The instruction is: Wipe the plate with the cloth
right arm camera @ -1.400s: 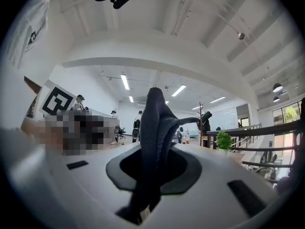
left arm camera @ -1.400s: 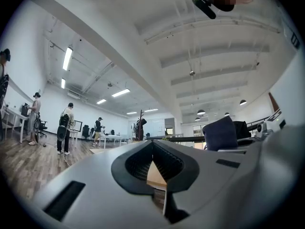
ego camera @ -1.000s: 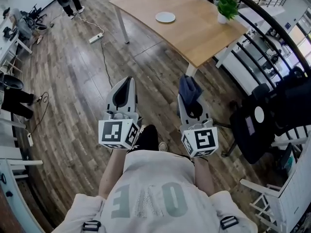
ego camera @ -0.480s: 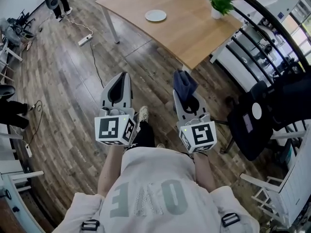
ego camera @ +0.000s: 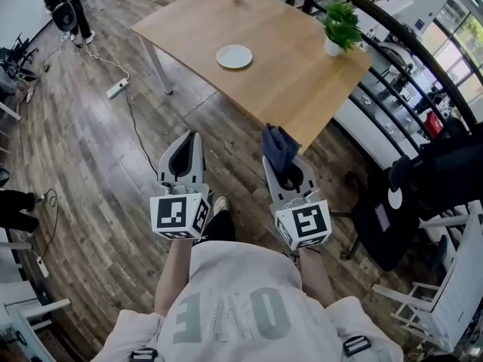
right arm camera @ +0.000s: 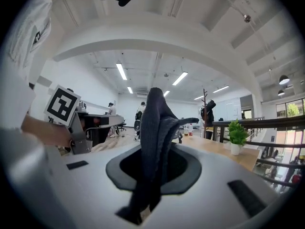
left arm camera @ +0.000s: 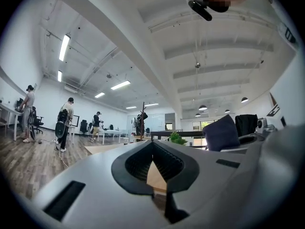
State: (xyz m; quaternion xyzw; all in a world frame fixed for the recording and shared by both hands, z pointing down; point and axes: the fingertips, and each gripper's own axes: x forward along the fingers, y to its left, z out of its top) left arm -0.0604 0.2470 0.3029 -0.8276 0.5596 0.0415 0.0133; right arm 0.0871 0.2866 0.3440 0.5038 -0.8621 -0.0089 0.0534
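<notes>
Head view: 1 plate point(ego camera: 234, 56), 1 cloth point(ego camera: 280, 143) (in right tongs point(ego camera: 278, 159))

The head view looks steeply down from above, close over the left gripper point(ego camera: 191, 139) and right gripper point(ego camera: 274, 160). Each gripper view sits right behind its own jaws, looking level. All three see the table point(ego camera: 287, 81) and plant point(ego camera: 341, 23).

The person is wearing a pale beige short-sleeved shirt point(ego camera: 226, 308) with big grey letters running across the chest, and dark buckles point(ego camera: 356, 345) are sitting at both shoulders. The left gripper point(ego camera: 190, 138) and right gripper point(ego camera: 278, 163) are showing smooth light-grey shells with a black-lined hollow just behind the jaws, each carrying at its rear a white cube point(ego camera: 179, 214) printed with black square markers.
</notes>
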